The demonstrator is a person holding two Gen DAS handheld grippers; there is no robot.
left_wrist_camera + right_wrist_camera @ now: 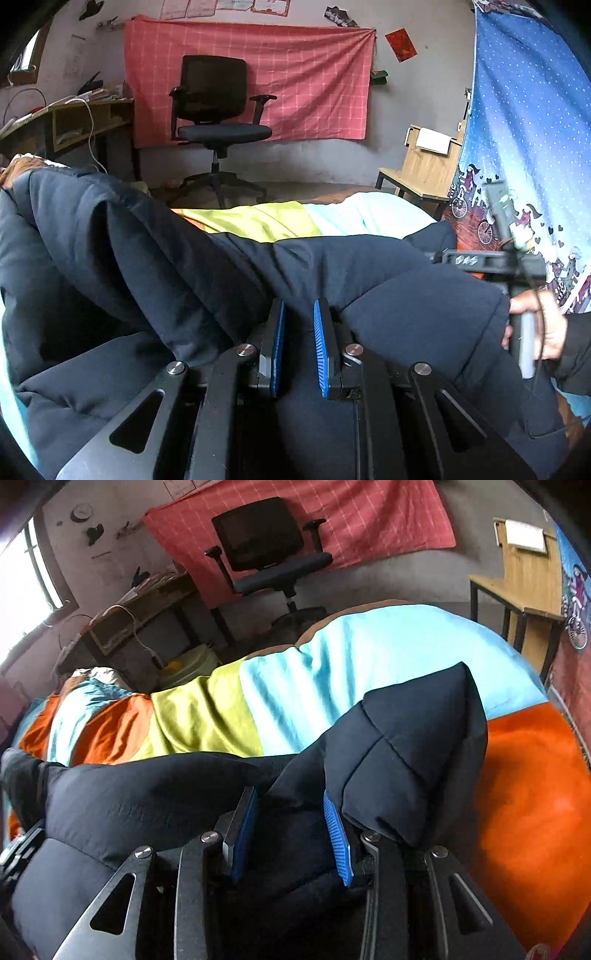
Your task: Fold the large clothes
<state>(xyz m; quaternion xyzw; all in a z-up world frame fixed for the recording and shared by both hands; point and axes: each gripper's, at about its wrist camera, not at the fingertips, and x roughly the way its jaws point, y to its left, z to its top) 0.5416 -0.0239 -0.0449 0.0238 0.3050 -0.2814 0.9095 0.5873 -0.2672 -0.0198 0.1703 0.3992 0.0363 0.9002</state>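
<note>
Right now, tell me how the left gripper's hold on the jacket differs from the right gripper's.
The left gripper has its blue pads close together, pinching a thin fold of the dark puffer jacket; the right gripper stands wider, with a thick padded bunch between its pads. The left gripper's fabric drapes away flat; beside the right gripper a quilted section stands up. Both grip the same jacket on the colourful bedspread.

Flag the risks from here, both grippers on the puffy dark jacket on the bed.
1. The right gripper bites a thick wad of the jacket; the slick padding could squeeze out as the fold is pulled.
2. A quilted end, maybe a sleeve, stands humped beside the right fingers; it may flop and spoil the fold.
3. The bedspread underneath is already wrinkled and could drag along with the jacket.
</note>
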